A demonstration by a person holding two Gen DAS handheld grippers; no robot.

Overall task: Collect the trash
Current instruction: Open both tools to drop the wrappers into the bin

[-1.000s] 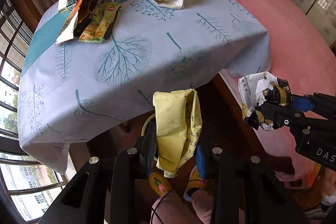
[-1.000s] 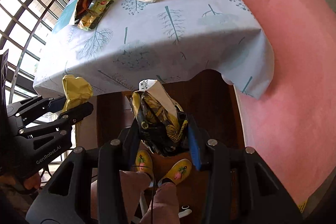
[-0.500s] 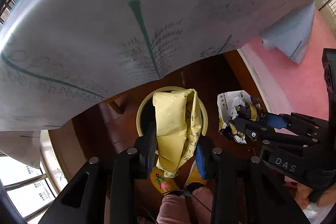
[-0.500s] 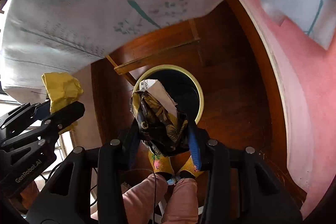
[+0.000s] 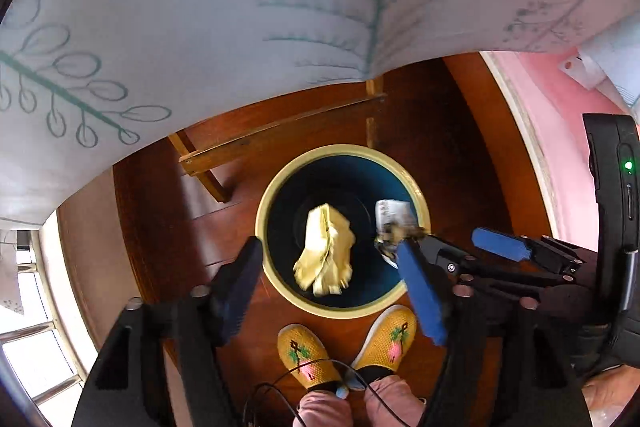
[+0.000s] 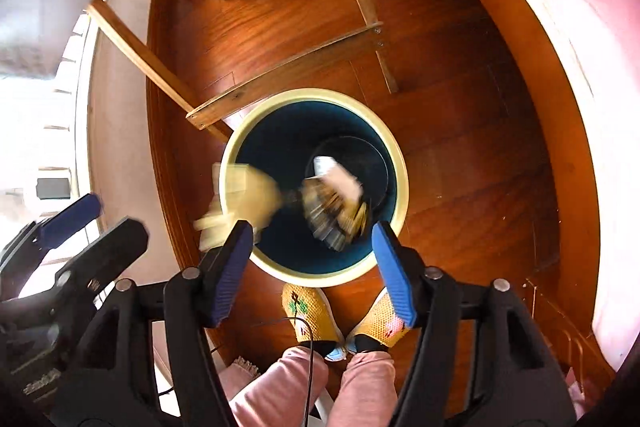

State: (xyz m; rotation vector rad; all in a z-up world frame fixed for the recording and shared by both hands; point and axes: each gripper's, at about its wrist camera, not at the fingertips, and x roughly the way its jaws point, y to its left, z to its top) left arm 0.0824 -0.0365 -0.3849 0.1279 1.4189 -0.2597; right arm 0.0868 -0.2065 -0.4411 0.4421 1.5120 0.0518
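A round bin (image 5: 280,183) with a cream rim and dark inside stands on the wooden floor under the table. My left gripper (image 5: 332,287) hangs open over its near edge. A yellow wrapper (image 5: 326,251) is loose below it, falling inside the bin. My right gripper (image 6: 312,267) is open too, above the bin (image 6: 400,163). A dark patterned wrapper (image 6: 336,203) is blurred in mid-fall beneath it, and the yellow wrapper (image 6: 240,203) blurs past the rim. Each gripper shows in the other's view: right gripper (image 5: 468,247), left gripper (image 6: 96,227).
The leaf-print tablecloth (image 5: 280,7) hangs just above and behind the bin. Wooden table legs and rails (image 6: 280,67) cross the floor behind it. A person's yellow slippers (image 5: 308,355) and pink trouser legs (image 6: 280,387) stand at the near side. A pink surface (image 5: 560,131) lies to the right.
Both grippers dropped from table height to over the bin. Each was shut on its wrapper; both have opened, and the yellow and dark wrappers are falling into the bin.
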